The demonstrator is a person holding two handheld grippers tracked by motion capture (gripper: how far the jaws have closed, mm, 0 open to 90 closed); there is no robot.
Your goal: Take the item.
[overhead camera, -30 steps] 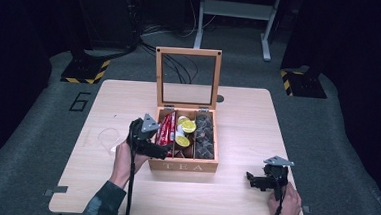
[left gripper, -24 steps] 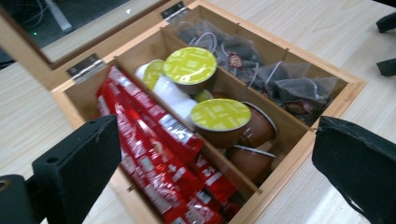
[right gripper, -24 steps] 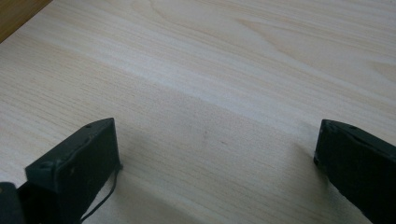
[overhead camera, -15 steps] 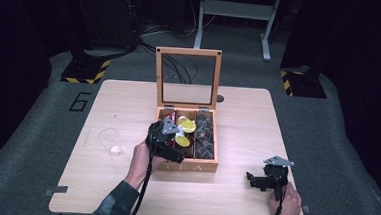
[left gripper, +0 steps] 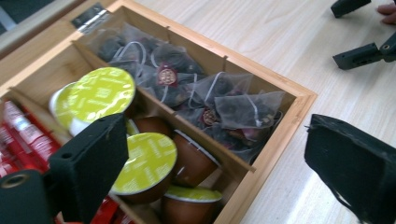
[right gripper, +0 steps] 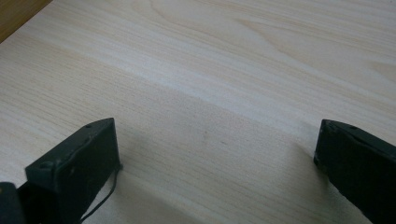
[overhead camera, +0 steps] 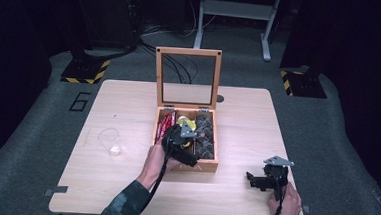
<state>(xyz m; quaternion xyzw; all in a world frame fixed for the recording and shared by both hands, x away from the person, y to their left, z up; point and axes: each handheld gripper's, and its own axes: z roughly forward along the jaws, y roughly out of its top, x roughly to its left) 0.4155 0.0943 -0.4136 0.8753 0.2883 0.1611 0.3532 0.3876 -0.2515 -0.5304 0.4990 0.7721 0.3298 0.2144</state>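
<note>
Left tool point(left gripper: 210, 154) is hovering over the near end of the wooden box point(overhead camera: 207, 165), jaws spread wide and gripping nothing. In the left gripper view one jaw is hanging above the coffee capsules point(left gripper: 144, 161), the other outside the box's front wall above the tabletop point(overhead camera: 129, 98). The capsules, brown with green foil lids, are sitting in the middle compartment; tea bags point(left gripper: 243, 109) are lying in the compartment beside them, red sachets point(left gripper: 21, 135) on the other side. The glass lid point(overhead camera: 187, 77) is standing upright at the back. Right tool point(overhead camera: 258, 181) is resting near the tabletop's near right corner, well apart from the box, jaws wide and empty above bare wood.
</note>
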